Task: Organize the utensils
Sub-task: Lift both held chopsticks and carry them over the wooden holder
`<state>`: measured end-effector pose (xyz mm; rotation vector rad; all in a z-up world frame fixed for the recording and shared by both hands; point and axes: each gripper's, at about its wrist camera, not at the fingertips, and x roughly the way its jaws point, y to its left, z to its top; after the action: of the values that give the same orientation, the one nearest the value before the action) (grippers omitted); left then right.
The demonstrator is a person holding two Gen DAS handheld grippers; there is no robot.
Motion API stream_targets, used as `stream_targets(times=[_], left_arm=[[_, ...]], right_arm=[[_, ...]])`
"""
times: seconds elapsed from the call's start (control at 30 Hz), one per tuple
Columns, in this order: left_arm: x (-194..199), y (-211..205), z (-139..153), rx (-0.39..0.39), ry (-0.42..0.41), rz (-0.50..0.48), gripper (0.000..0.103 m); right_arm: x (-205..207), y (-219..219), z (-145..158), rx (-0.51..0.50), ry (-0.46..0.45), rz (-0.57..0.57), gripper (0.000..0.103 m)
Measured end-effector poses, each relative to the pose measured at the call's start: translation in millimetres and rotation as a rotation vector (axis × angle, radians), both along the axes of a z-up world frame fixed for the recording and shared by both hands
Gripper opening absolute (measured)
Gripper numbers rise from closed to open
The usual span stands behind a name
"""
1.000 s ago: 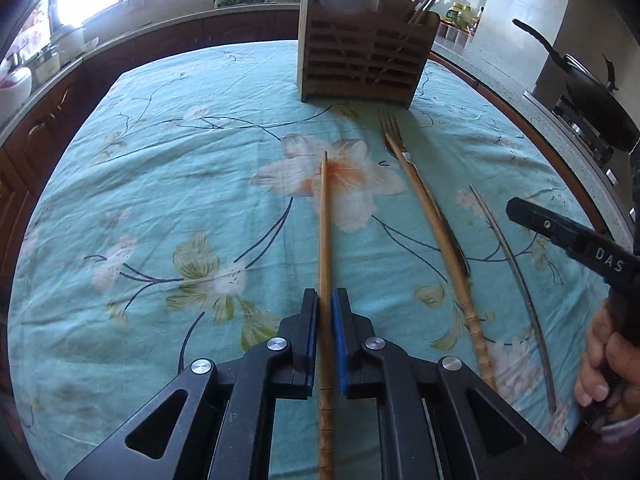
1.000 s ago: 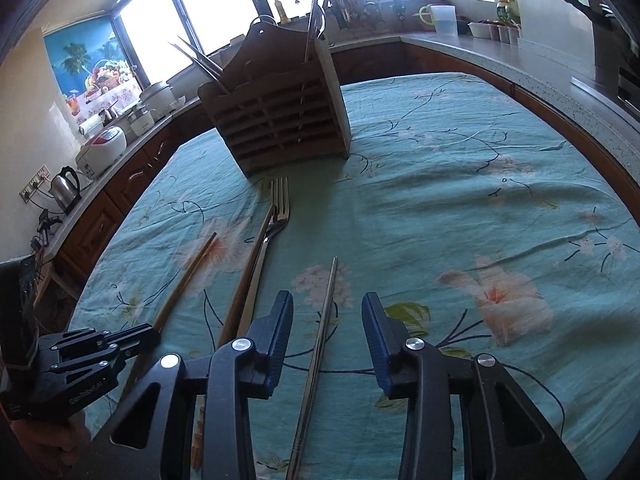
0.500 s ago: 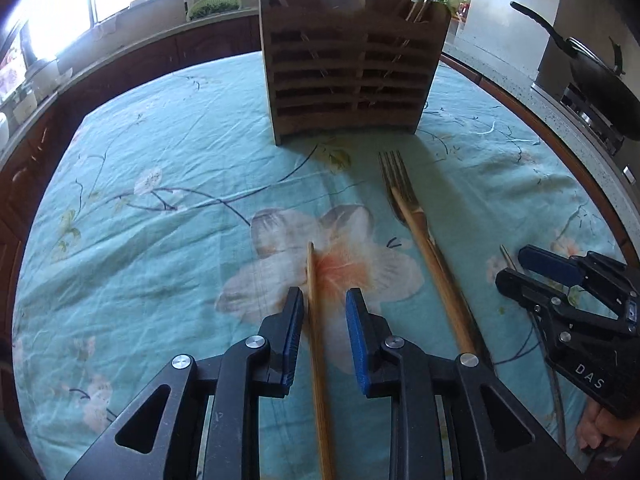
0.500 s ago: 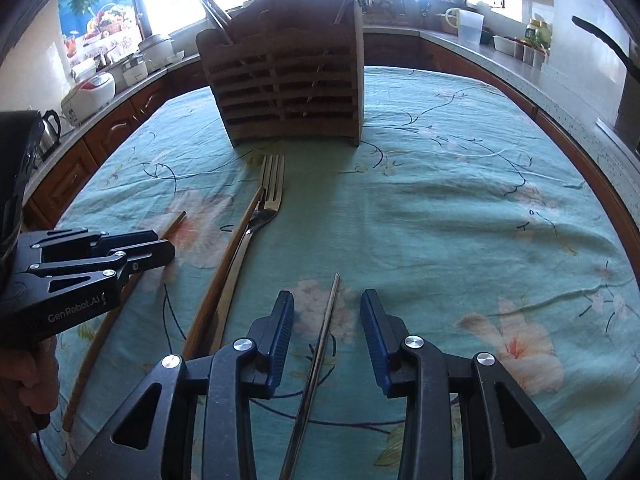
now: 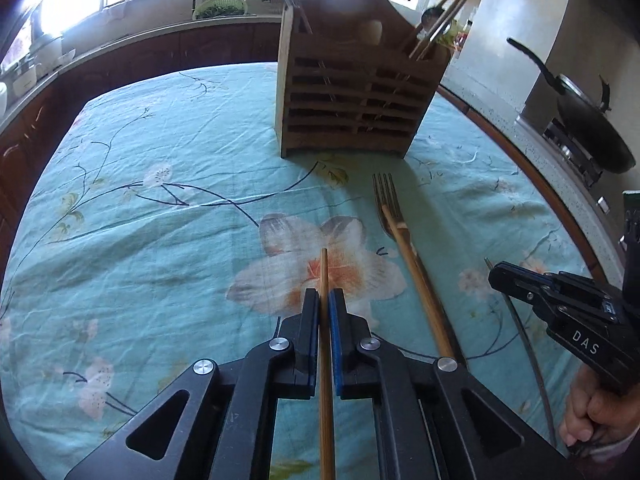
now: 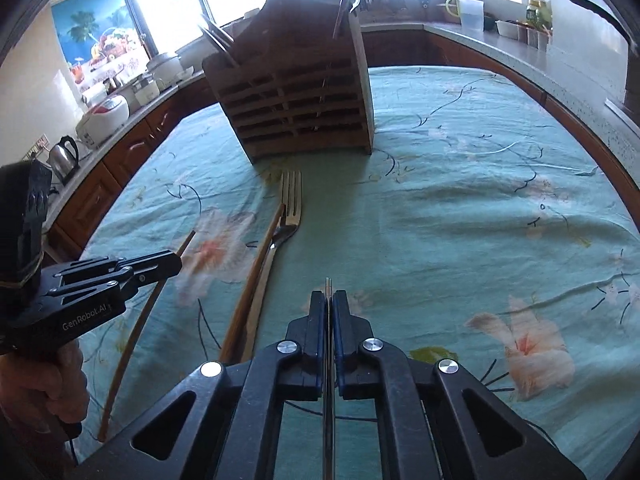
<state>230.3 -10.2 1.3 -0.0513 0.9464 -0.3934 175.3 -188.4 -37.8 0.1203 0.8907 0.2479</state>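
Note:
My left gripper is closing its jaws, and the pads press on a bamboo chopstick that points toward the wooden utensil holder. The right wrist view shows that gripper at the left, with the bamboo chopstick lifted at its front. My right gripper is closing too, pads pinching a thin metal chopstick. In the left wrist view it sits at the right over the metal chopstick. A fork and a second bamboo chopstick lie together on the cloth between the grippers.
The holder stands at the back of the floral tablecloth with several utensils in it. A wok sits on the stove at the right. A kettle and rice cooker line the counter at the left. A hand holds each gripper.
Both grippers stood open around their chopsticks half a second ago and are now shut on them. The left gripper has moved forward toward the holder.

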Motion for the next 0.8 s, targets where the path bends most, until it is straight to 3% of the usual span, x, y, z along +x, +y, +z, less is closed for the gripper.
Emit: stream_targets(times=[0.17, 0.5, 0.8], left_arm=[[-24.4, 26.2, 37.4, -0.099, -0.057, 0.025, 0.004], [-81.9, 63.4, 102.9, -0.191, -0.23, 0.042, 0.004], [-108.0, 84.7, 125.0, -0.234, -0.297, 0.054, 0.004]], right_arm=[[-15.9, -10.3, 42.3, 0.077, -0.097, -0.012, 0.004], [-45.1, -23.4, 120.9, 0.127, -0.316, -0.038, 0.004], [-51.5, -28.1, 156.4, 0.152, -0.417, -0.045, 0.004]])
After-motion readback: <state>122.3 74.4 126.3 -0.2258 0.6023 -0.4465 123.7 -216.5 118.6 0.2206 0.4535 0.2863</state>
